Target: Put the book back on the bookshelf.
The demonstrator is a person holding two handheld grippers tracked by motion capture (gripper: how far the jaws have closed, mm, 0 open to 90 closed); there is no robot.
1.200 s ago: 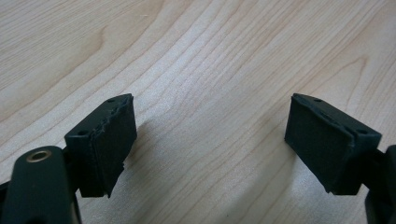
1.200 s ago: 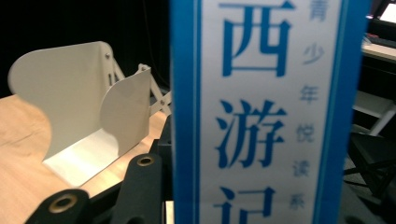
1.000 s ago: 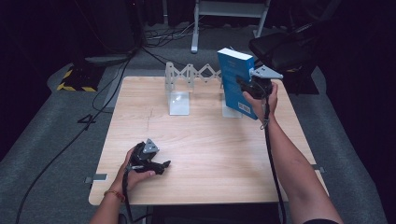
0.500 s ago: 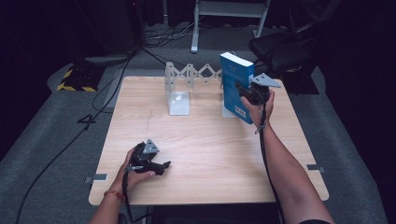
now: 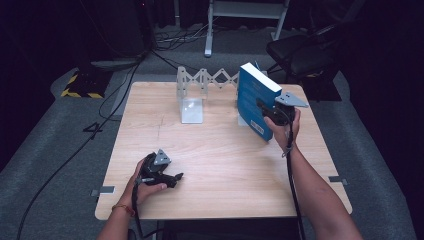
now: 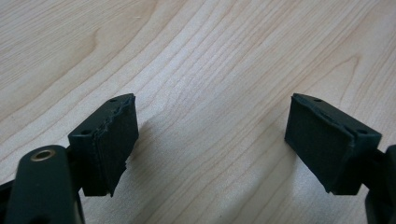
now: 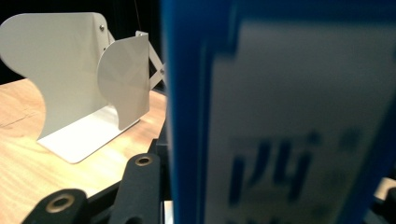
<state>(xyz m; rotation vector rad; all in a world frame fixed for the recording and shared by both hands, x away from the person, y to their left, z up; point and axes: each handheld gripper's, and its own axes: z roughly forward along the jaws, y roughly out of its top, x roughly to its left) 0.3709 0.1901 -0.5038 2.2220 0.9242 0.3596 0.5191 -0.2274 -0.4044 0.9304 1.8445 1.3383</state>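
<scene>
This looks like a lab or recording studio. A bare wooden table [image 5: 220,170] stands on grey carpet against black-draped surroundings. Cables [image 5: 120,90] trail across the floor, hazard-striped tape [image 5: 75,86] marks a base, and a metal stand [image 5: 245,20] rises behind.

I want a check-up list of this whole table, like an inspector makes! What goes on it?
Surface: light wooden table, bare apart from the things below.
Job's things: blue book, tilted, held at the far right; white expandable metal book rack at the far edge.
Clutter: nothing seen.
Grippers: right hand-held gripper is shut on the blue book; left hand-held gripper rests near the front left with its jaws open, nothing between them.
Cables: one trails from each gripper along the forearms; more lie on the floor behind the table.
Surroundings: grey carpet, a black chair, a yellow-and-black striped block, dark background.
</scene>
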